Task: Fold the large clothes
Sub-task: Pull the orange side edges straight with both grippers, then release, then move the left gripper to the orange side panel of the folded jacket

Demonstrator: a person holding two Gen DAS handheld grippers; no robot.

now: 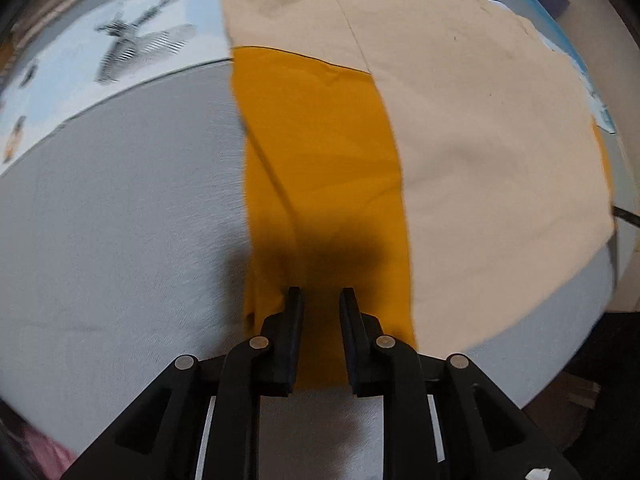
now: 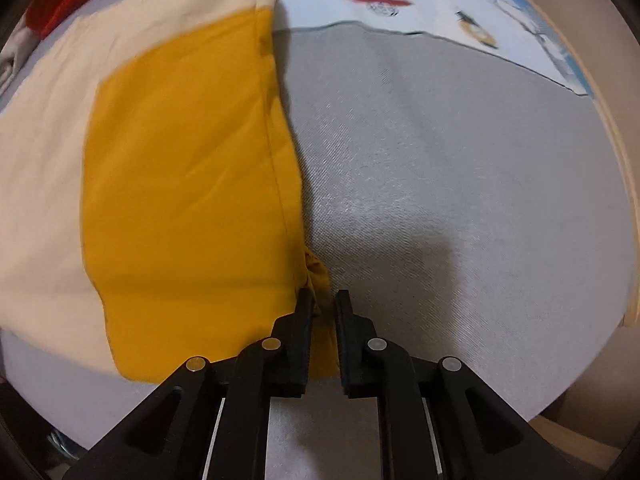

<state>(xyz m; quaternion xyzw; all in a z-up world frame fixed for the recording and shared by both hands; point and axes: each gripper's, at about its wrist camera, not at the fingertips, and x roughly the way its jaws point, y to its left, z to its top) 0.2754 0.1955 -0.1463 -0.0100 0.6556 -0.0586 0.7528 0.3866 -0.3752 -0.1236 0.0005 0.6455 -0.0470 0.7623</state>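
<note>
Garment: a large two-tone garment, cream with mustard-yellow panels, lies spread flat on the grey cover, directly under and ahead of both grippers.

Left gripper: the left gripper points straight down with its jaws a narrow gap apart. The yellow panel runs through that gap, yet the pads look apart from the cloth, so I read it as let go, not pinched.

Right gripper: the right gripper is also parted narrowly. A small bunched yellow corner sits just ahead of its left fingertip, with flat yellow cloth showing in the gap. No pinch is evident.

Why so placed: both grippers stand over the garment's near edge, one toward each end of it. Judging by the slack jaws and flat fabric, a fold has likely just been laid and the cloth released so it settles square.

Fold line: ahead of the right gripper, the yellow panel's stitched edge runs away from it, with bare grey cover to its right.

Surroundings: a pale blue printed sheet lies beyond the grey cover, far ahead of each gripper.

Writing: the sheet carries cartoon figures and a dark blurred mark; no brand, label or word can be read.
</note>
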